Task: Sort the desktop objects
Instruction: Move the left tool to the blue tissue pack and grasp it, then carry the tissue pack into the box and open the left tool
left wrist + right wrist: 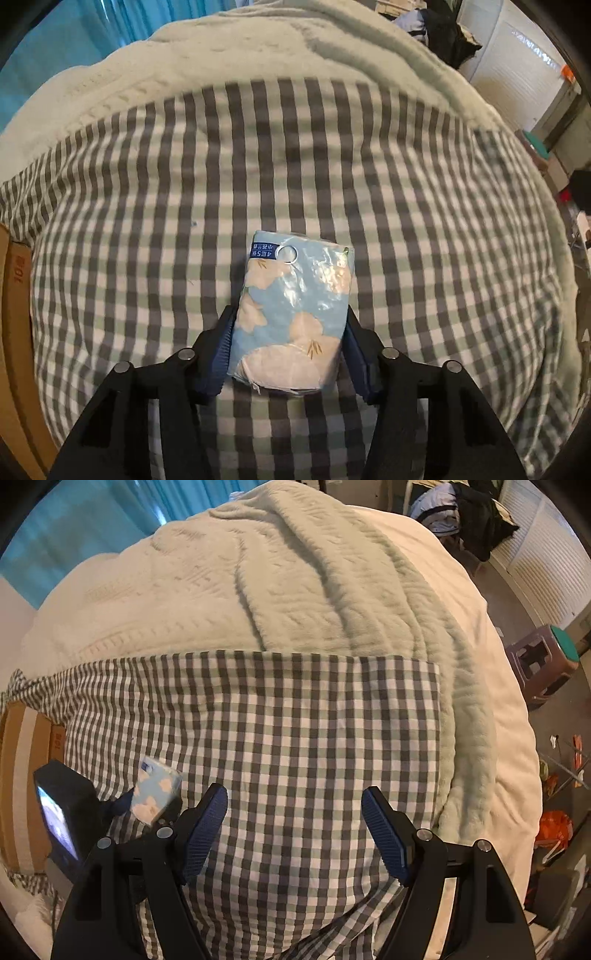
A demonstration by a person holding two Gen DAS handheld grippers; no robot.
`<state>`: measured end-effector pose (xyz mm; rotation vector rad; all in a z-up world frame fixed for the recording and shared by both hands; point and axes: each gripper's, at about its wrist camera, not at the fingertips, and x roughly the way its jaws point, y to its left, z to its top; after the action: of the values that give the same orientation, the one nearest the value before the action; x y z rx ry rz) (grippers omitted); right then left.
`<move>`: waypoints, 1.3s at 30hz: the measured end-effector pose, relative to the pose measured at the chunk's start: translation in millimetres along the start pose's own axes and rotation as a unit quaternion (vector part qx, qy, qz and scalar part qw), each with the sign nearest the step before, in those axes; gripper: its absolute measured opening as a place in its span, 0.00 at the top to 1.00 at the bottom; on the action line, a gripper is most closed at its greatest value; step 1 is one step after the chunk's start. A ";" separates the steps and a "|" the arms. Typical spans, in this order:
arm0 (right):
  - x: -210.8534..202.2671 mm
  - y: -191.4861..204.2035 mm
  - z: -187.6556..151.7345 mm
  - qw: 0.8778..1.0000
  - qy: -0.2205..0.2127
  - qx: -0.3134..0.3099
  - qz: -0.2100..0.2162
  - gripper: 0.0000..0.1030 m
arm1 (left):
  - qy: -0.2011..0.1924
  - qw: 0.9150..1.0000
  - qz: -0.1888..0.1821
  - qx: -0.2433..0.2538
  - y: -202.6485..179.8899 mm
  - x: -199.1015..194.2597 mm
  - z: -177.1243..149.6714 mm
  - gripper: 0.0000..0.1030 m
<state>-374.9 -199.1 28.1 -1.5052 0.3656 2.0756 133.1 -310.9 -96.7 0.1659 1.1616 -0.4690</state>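
Note:
A light-blue tissue pack [293,314] with beige cloud shapes is clamped between the blue pads of my left gripper [290,314], held above the grey-and-white checked cloth [147,221]. In the right wrist view the same pack [157,794] shows at the left, held by the left gripper's black body [66,812]. My right gripper [295,797] is open and empty above the checked cloth [295,720].
A cardboard box [26,775] lies at the left edge of the cloth, also in the left wrist view [14,295]. A cream knitted blanket [258,583] covers the bed behind. A stool [543,661] and clutter stand on the floor at the right.

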 end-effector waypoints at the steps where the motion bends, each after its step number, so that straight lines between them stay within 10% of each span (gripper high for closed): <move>1: -1.3 3.4 0.7 1.000 0.000 0.000 0.000 0.27 | -0.006 1.000 -0.004 -0.001 2.7 -7.0 1.2 0.49; 12: -93.6 85.8 -7.1 0.994 -0.084 -0.034 0.056 0.27 | -0.102 0.988 -0.009 -0.112 92.7 -149.7 9.1 0.49; 19: -162.0 180.2 -36.8 0.978 -0.146 -0.091 0.118 0.26 | -0.180 0.970 0.057 -0.152 187.4 -275.7 -36.2 0.49; 26: -163.3 262.8 -78.3 0.969 -0.140 -0.178 0.103 0.17 | -0.181 0.951 0.150 -0.203 252.1 -269.2 -98.4 0.41; 29: -160.5 277.0 -85.8 0.967 -0.140 -0.195 0.091 0.16 | -0.202 0.933 0.192 -0.227 265.0 -287.5 -117.5 0.09; 39: -173.3 255.4 -97.4 0.964 -0.178 -0.184 0.073 0.00 | -0.255 0.918 0.153 -0.262 246.5 -334.7 -134.7 0.00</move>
<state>-405.0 -503.7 133.2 -1.2866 -0.0531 2.5819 22.4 48.1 126.5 -0.2308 0.6913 0.0916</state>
